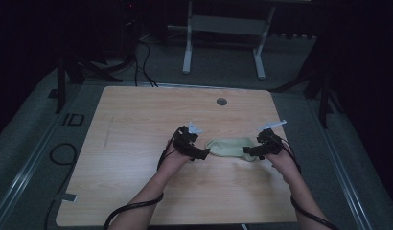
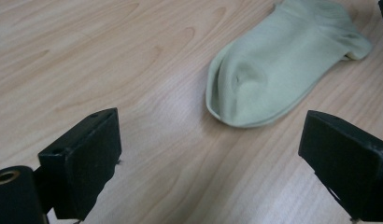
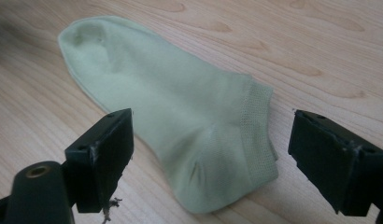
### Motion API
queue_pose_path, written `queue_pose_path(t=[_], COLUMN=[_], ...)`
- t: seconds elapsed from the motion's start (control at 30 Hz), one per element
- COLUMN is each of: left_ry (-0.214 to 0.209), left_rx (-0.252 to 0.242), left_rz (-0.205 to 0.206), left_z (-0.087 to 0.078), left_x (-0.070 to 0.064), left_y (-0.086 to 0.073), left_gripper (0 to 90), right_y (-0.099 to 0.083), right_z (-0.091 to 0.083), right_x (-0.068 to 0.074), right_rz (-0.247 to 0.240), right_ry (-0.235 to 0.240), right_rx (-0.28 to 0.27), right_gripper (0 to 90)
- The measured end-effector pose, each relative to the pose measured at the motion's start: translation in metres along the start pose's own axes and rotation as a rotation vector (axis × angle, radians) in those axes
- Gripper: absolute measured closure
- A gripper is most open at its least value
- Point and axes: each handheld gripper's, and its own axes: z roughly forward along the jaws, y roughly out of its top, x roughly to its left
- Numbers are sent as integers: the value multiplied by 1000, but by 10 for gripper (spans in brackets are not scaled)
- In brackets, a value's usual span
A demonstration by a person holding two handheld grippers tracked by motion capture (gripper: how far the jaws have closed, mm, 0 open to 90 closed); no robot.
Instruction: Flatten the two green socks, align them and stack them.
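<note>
The sock [image 3: 180, 130] is light, soft and limp on the table [image 1: 137, 124]. Both tools, left [image 2: 213, 158] and right [image 3: 210, 158], stand apart; I would pinch its ends.

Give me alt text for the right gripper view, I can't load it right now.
A pale green ankle sock lies flat on a light wooden table, its ribbed cuff end nearest the camera and its toe end farther away at the upper left. The right gripper has its two black jaws wide open on either side of the cuff end, gripping nothing.
</note>
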Motion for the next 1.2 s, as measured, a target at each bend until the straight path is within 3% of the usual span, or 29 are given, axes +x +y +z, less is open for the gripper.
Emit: queue_pose_path(t=[0.4, 0.67, 0.87, 1.2], left_ry=[18, 26, 28, 35], left_rx=[-27, -39, -43, -36], left_rz=[-9, -9, -18, -38], left_z=[-21, -39, -50, -60], left_x=[3, 4, 8, 12], left_y=[-24, -42, -63, -85], left_gripper=[31, 23, 23, 23], right_y=[-22, -46, -60, -87], right_z=[-8, -12, -21, -25], right_x=[8, 4, 3, 14], right_rz=[-26, 8, 29, 27], right_ry=[16, -3, -28, 6], right_rx=[-17, -28, -92, -109], right_gripper=[140, 139, 124, 124])
